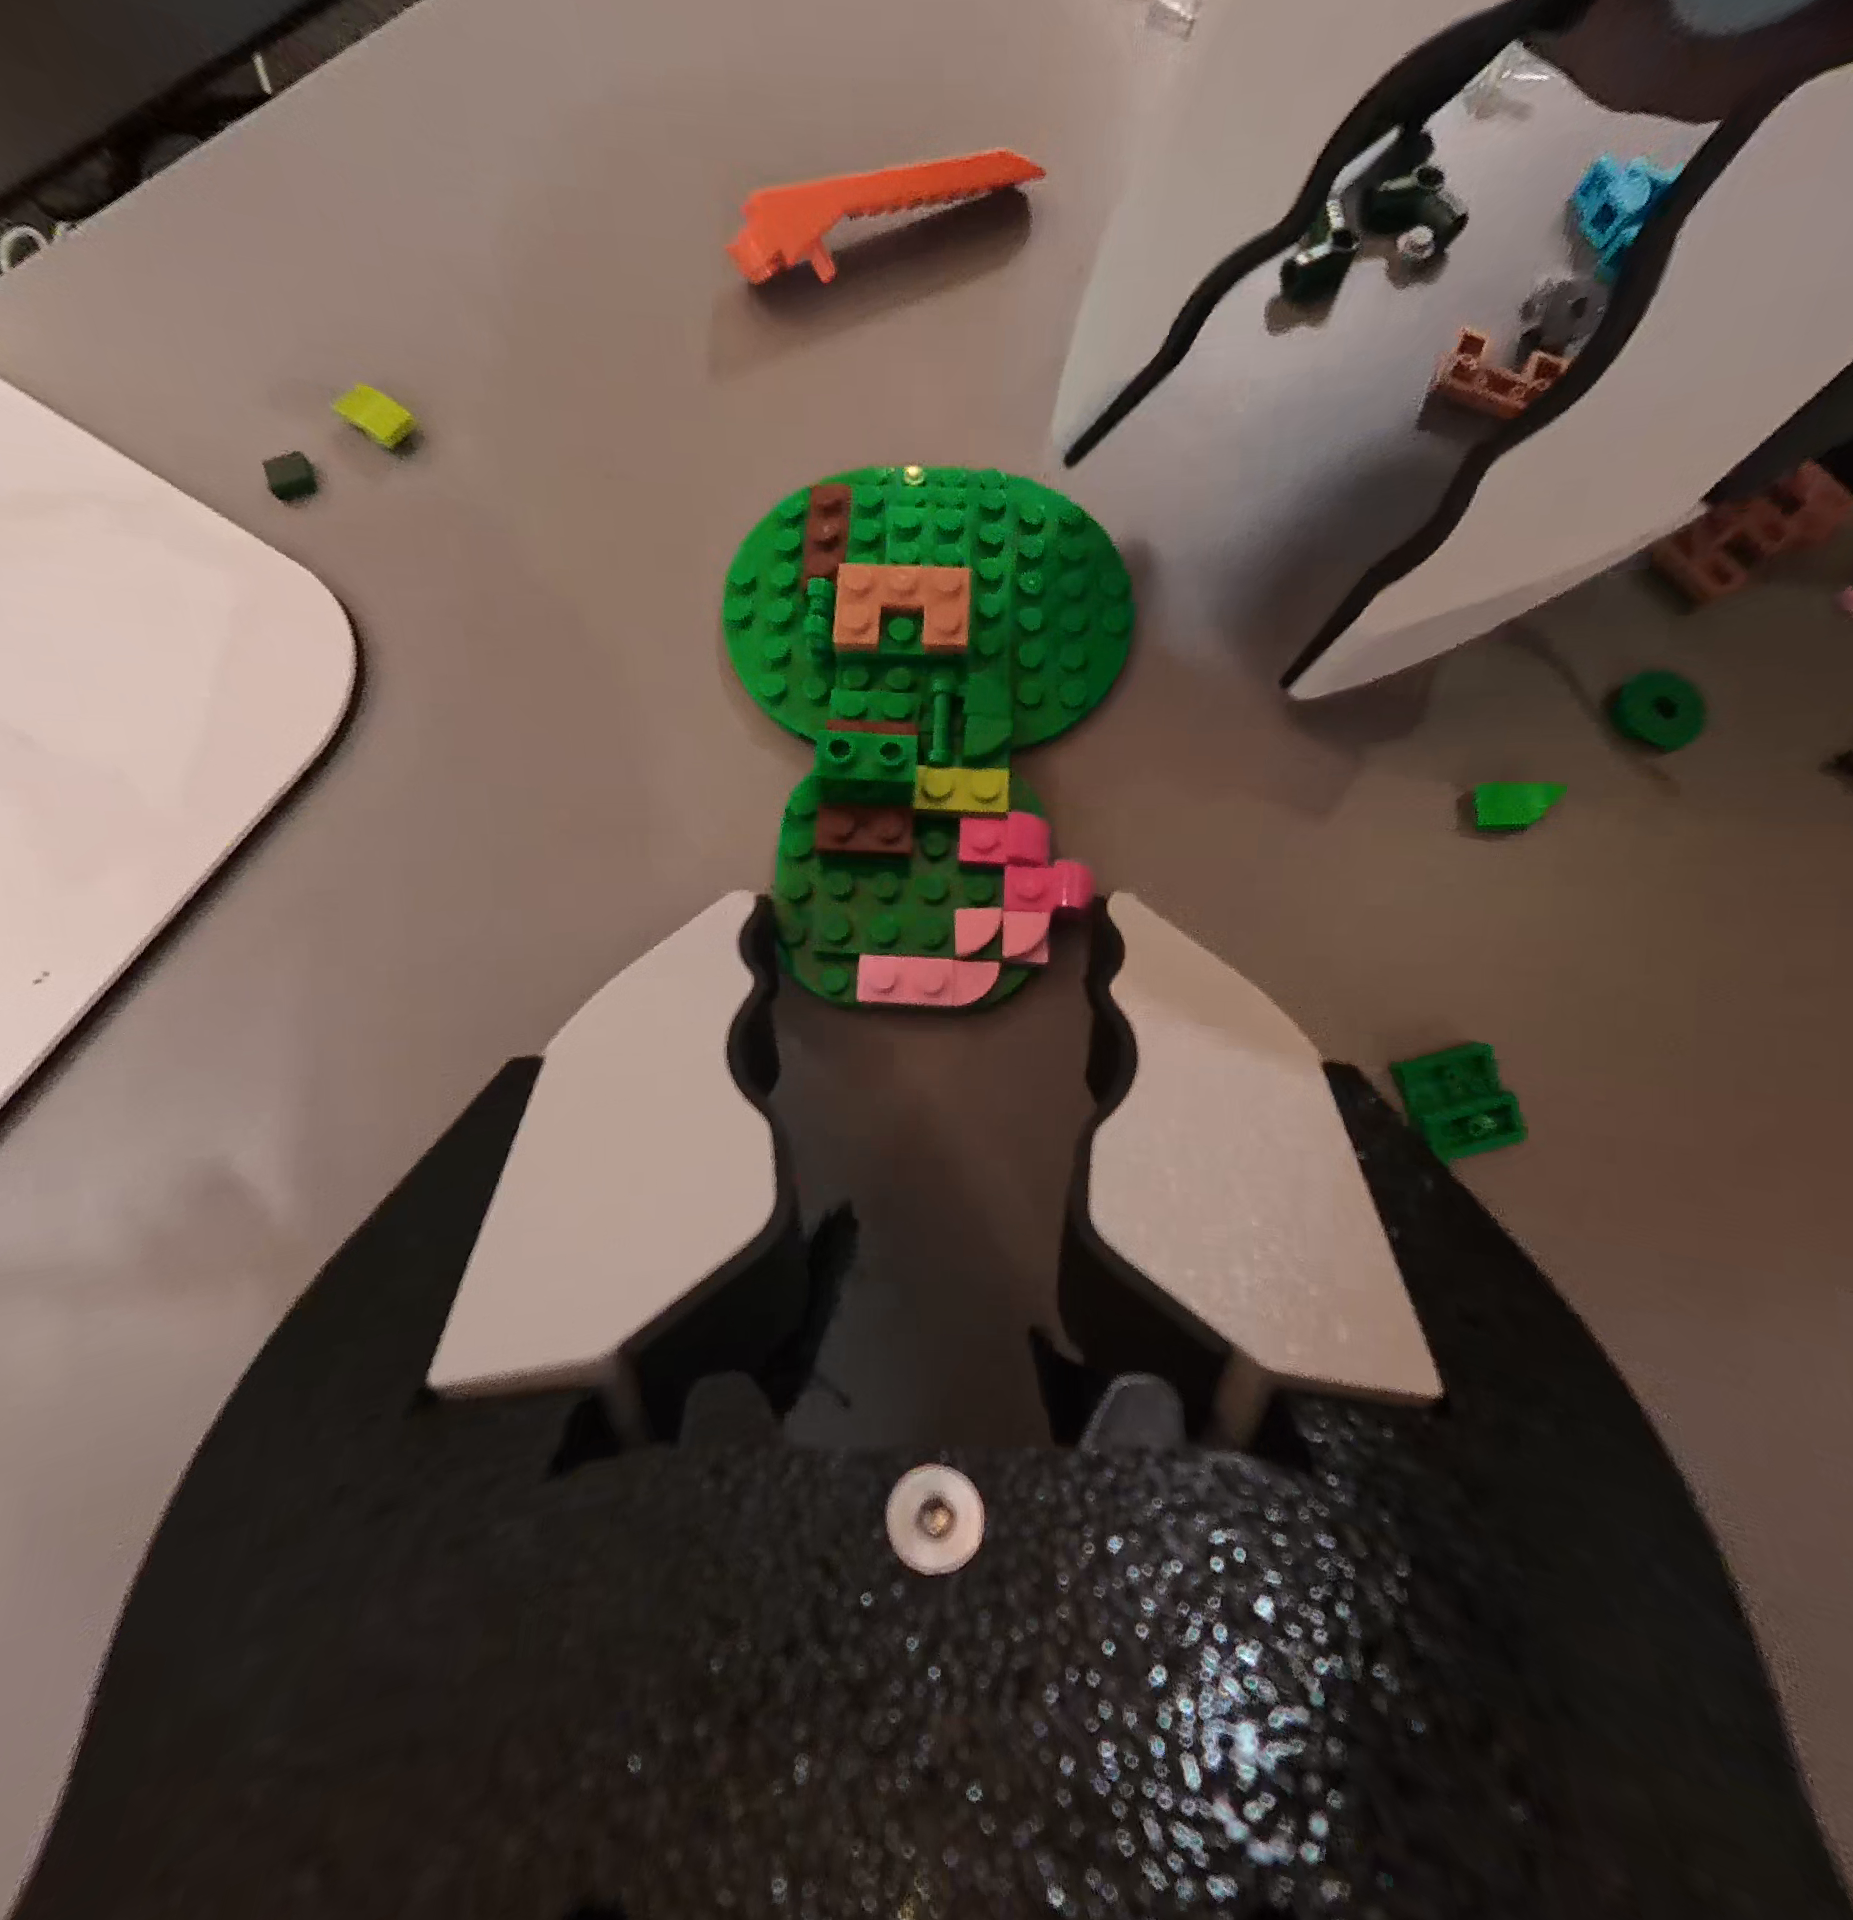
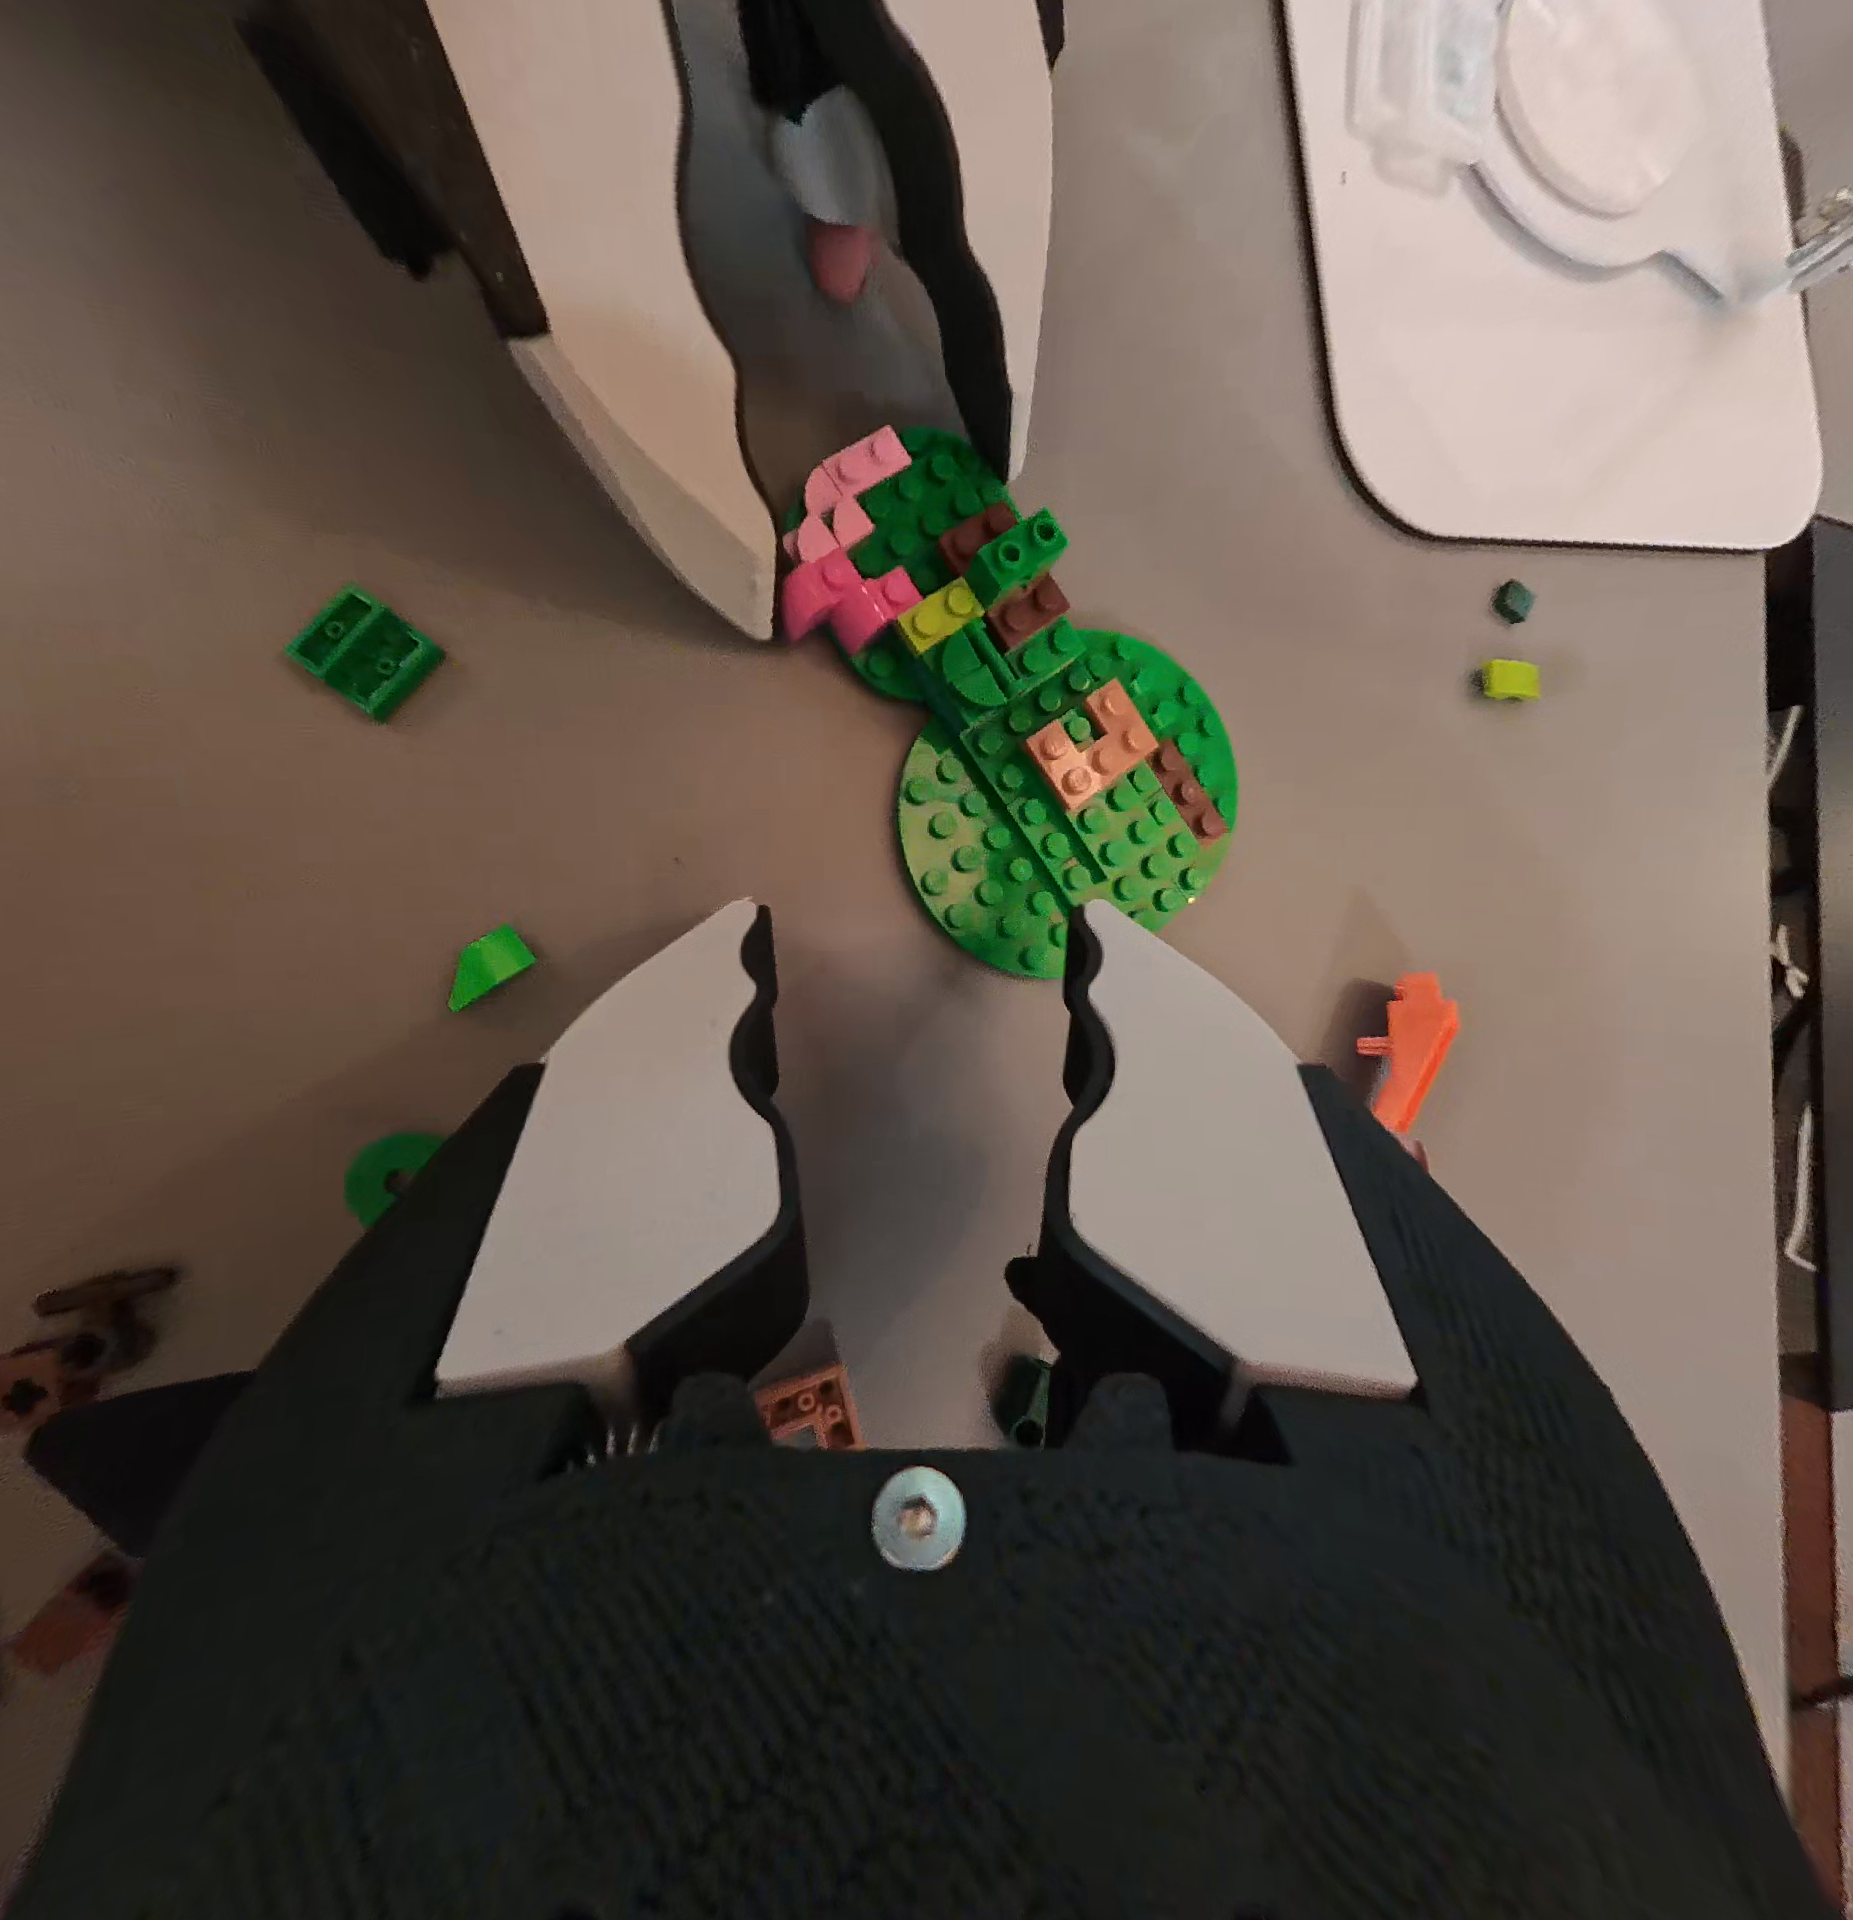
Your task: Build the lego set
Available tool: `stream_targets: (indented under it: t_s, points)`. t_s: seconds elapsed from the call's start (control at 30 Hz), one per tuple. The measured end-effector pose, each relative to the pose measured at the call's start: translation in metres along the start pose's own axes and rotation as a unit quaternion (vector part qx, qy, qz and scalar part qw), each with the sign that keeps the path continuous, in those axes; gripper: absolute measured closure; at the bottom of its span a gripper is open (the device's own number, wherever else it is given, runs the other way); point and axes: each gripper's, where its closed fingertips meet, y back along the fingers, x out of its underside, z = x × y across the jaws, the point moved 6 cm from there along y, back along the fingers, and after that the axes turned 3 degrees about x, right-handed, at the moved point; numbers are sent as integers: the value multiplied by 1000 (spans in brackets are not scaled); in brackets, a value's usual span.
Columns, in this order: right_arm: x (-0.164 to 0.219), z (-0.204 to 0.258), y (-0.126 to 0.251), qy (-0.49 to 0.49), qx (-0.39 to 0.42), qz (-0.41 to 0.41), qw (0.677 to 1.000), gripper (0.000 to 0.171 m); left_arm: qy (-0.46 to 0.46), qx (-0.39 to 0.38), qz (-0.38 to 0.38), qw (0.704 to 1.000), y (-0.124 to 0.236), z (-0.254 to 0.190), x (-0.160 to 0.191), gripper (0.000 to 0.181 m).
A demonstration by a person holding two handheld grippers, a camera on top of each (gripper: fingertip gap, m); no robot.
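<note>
The lego build [image 1: 927,665] lies flat on the grey table: a large round green plate joined to a smaller one, with tan, brown, lime and pink pieces on top. It also shows in the right wrist view [image 2: 1047,748]. My left gripper [image 1: 932,904] is open, its fingers close on either side of the small pink-topped end. I cannot tell if they touch it. My right gripper [image 2: 917,914] is open and empty, just short of the large plate's edge. It also shows hovering at the upper right of the left wrist view [image 1: 1176,571].
Loose pieces lie around: an orange brick separator [image 1: 880,213], a lime piece [image 1: 374,416], a dark green piece [image 1: 290,476], a green ring [image 1: 1657,709], a green slope [image 1: 1514,805], a green plate [image 1: 1457,1112], and brown [image 1: 1493,379] and blue [image 1: 1618,203] bricks. A white tray [image 2: 1524,416] lies beside them. It is some 5 cm from my right tips to the green slope [image 1: 1514,805]. Seen from the right wrist view [image 2: 478,956] as well.
</note>
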Motion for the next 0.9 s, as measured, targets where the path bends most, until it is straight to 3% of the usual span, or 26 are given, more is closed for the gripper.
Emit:
stream_targets:
  t_s: [0.03,0.17,0.3,0.53,0.57,0.63,0.67,0.73,0.83,0.9]
  points:
    - [1,-1,0,6,9,-2,1000,119,-1,2,2,1000,0,0,0,124]
    - [3,-5,0,97,96,-2,991,123,44,24,-12,999,3,1,-1,124]
    - [-4,-2,2,218,190,-15,957,131,139,95,-53,984,10,6,-2,124]
    - [-13,3,-6,342,307,-7,888,167,160,128,-120,971,24,5,-8,124]
    - [-13,2,-5,342,315,-7,885,167,143,130,-131,972,28,3,-10,122]
    - [-14,2,1,340,334,-17,879,167,93,117,-157,976,34,-2,-14,89]
    - [-14,2,5,342,341,-26,875,167,41,84,-165,982,37,-4,-14,80]
    - [-16,5,14,342,357,-44,868,167,-107,-45,-182,976,43,-5,-15,80]
    - [-18,11,27,347,365,-73,861,167,-329,-235,-188,895,50,-18,-19,106]
    - [-21,17,33,350,370,-94,856,167,-406,-310,-186,839,51,-29,-24,117]
